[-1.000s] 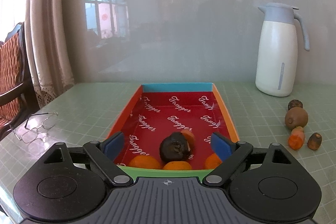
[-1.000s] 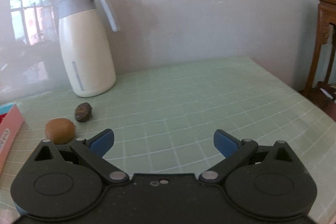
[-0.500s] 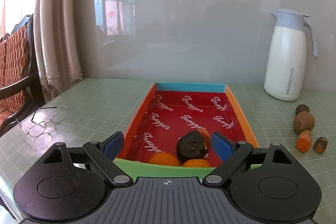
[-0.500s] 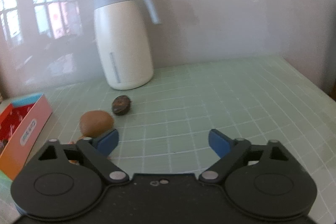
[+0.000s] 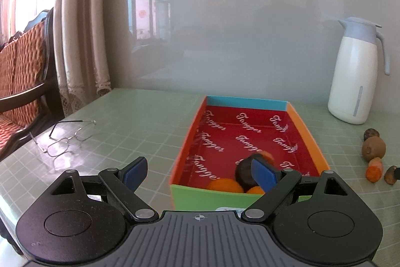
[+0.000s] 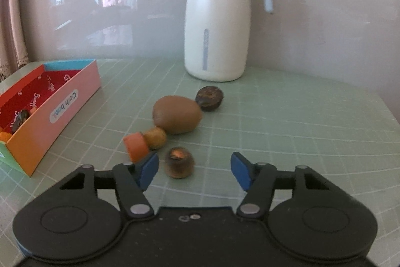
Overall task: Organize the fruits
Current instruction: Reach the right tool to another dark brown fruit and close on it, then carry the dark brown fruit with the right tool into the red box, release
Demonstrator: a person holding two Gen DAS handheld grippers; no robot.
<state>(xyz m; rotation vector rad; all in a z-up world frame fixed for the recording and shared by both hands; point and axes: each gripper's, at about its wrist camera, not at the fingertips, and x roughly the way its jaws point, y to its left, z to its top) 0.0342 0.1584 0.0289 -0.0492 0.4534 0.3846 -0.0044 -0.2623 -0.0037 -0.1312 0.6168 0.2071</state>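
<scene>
Swung toward the loose fruit since a second ago, the right gripper point(image 6: 194, 166) has its jaws just closing, nothing pressed yet. Left to right: box point(image 6: 45, 116), carrot piece point(image 6: 135, 146), brown stub point(image 6: 179, 162) between the pads. The left gripper point(image 5: 200, 173) gapes empty.

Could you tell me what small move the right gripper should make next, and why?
Probably ease the right gripper forward so its pads straddle the small dark brown fruit. Its jaws have just been closing, yet the fruit lies just ahead of the tips, nearer the left pad, untouched, with the box off to the left.
</scene>
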